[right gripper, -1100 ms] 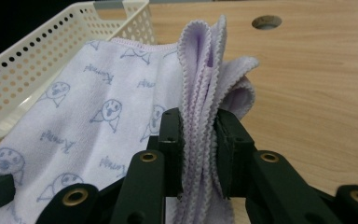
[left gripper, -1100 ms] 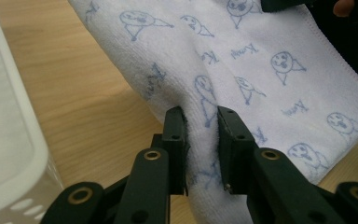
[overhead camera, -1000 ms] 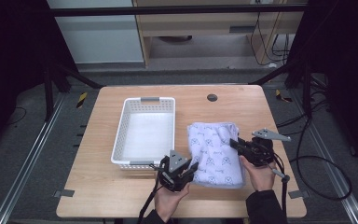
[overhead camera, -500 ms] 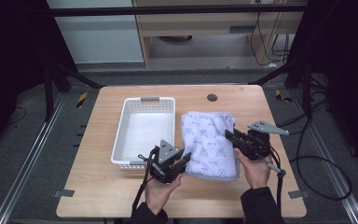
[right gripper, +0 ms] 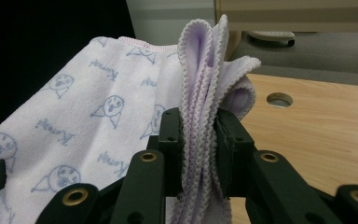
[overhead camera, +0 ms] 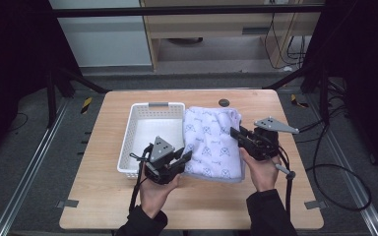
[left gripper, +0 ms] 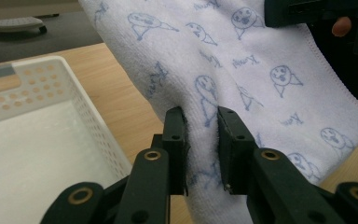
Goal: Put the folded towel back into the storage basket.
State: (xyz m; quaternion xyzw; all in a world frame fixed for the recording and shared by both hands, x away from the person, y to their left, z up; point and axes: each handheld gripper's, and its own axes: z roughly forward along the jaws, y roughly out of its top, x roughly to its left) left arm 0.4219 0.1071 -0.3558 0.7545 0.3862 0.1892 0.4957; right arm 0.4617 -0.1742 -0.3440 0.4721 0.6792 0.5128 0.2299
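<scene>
High view: table (overhead camera: 197, 206) evenly lit from above, surroundings falling to near black at both sides; soft, faint shadows, no glare; picture slightly soft overall. Left gripper view: bright, flat light; towel (left gripper: 261, 79) print sharp mid-frame, jaws at the bottom edge a bit blurred. Right gripper view: folded towel edge crisp, background beyond soft, dark block upper left.

A folded pale lilac towel (overhead camera: 211, 142) printed with little blue faces hangs lifted, just beside the white basket (overhead camera: 150, 137).
</scene>
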